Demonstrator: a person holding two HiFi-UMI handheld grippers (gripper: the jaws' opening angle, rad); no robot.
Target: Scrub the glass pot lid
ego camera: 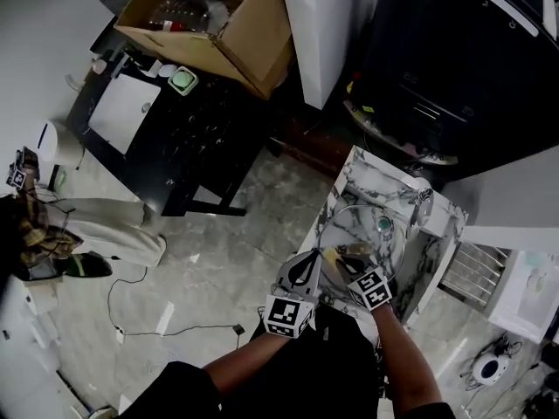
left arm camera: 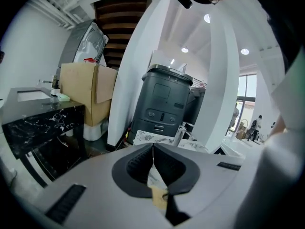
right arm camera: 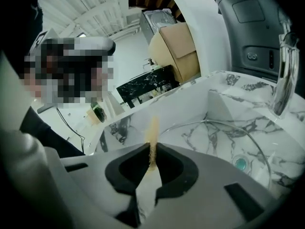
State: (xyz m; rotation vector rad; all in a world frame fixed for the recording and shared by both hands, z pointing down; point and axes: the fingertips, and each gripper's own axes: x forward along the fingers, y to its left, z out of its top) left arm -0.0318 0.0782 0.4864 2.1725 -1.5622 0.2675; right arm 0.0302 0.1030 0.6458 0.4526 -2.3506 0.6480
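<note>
The jaws of the right gripper [right arm camera: 152, 149] were clenched on a thin tan scouring pad [right arm camera: 153, 130], gripped edge-on so that a strip of it stood out past the tips, probably so the free edge could be pressed and dragged over glass. The jaws of the left gripper [left arm camera: 153, 149] were closed tip to tip with nothing caught between them; the pale marble and the scrap of tan showing through the gap lower down lay beyond the jaws. In the head view the two grippers sat close together, left gripper [ego camera: 311, 260] just left of right gripper [ego camera: 346, 260], both at the near edge of a marble-patterned basin [ego camera: 376, 175]. The glass pot lid [right arm camera: 214, 142] lay flat in that basin, just beyond the pad, its teal knob [right arm camera: 241, 164] facing up and to the right of the right jaws. Lying flat, it should be steady to scrub, though it might slide unless the idle left gripper pins its rim. From above, the glass pot lid [ego camera: 362, 227] filled most of the basin floor. A curved faucet [right arm camera: 282, 66] rose at the far right. Well to the far left stood a dark tabletop [ego camera: 166, 147] and an open cardboard box [ego camera: 253, 33], both out of play.
</note>
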